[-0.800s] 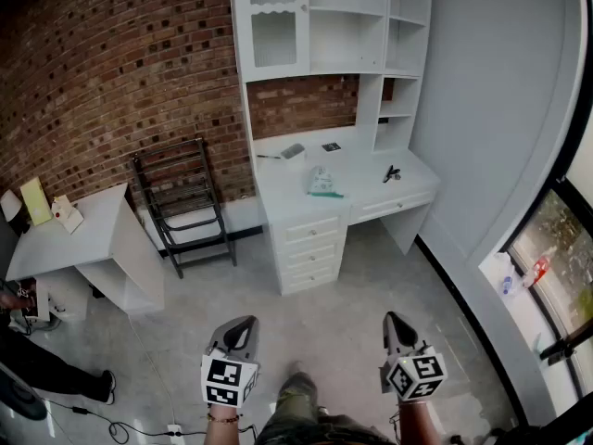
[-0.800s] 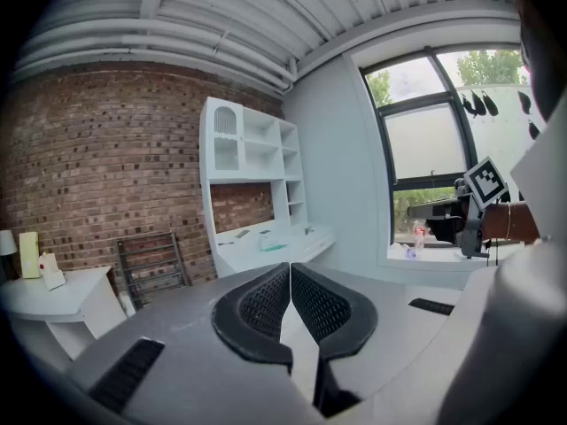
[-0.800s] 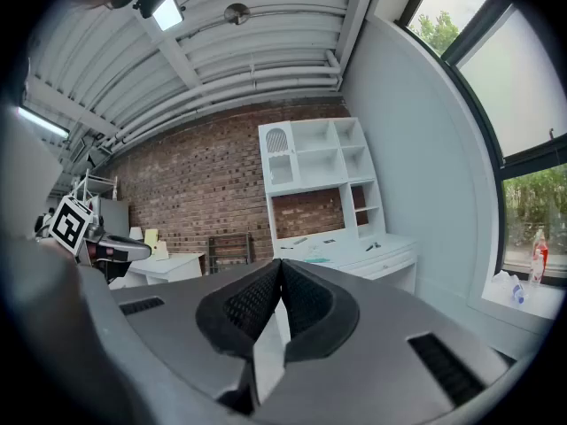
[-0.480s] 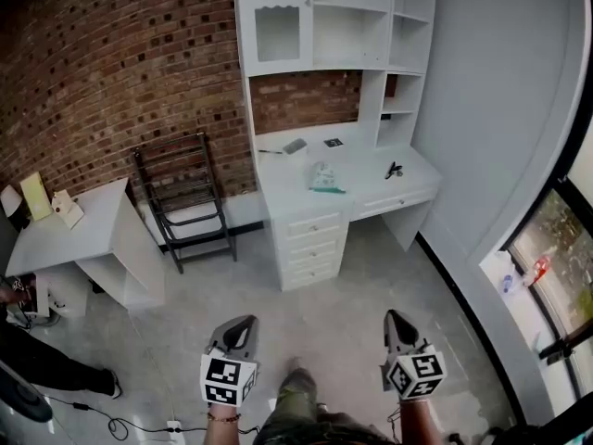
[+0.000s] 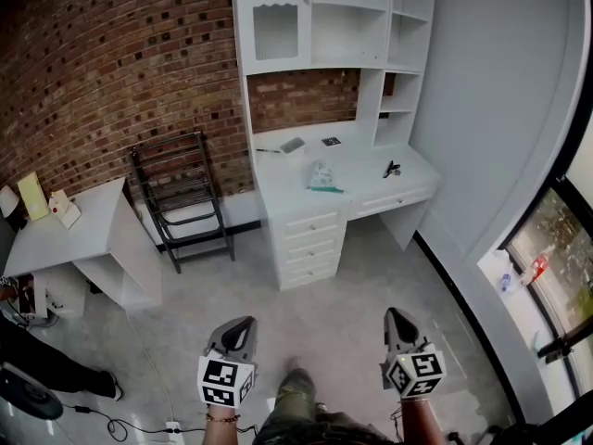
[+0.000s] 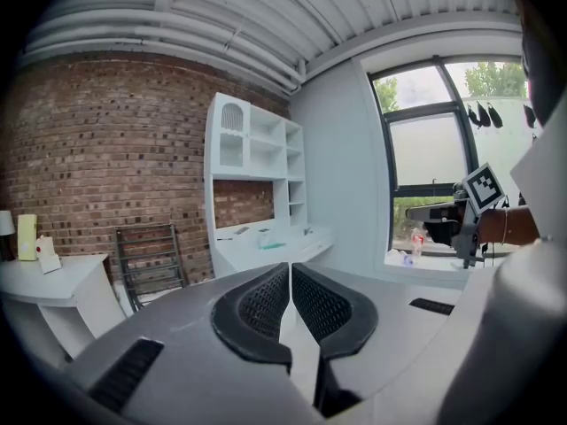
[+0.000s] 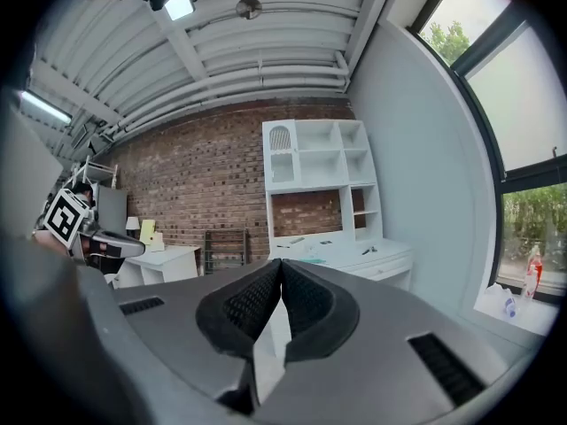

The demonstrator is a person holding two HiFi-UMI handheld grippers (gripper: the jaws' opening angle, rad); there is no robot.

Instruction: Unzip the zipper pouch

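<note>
— Where's the zipper pouch (image 5: 321,176)?
— Twelve o'clock, on the white table (image 5: 369,184), well apart from them. Probably light and floppy.
— And the tongs?
— Left tongs (image 5: 243,324) and right tongs (image 5: 395,317) are both closed, empty. I'd pin one end and pinch the pull.

The tabletop (image 5: 361,185) stands against the brick wall (image 5: 111,72), with shelves (image 5: 324,17) above and drawers (image 5: 310,244) beneath. The zipper pouch (image 5: 321,178) lies near its middle — a small item (image 5: 392,169) to the right. A rack (image 5: 181,197) stands left of the tabletop, a side table (image 5: 74,235) farther left. The left tongs (image 5: 243,324) and right tongs (image 5: 394,318) hang side by side over the floor (image 5: 334,295) — well apart from the tabletop.
</note>
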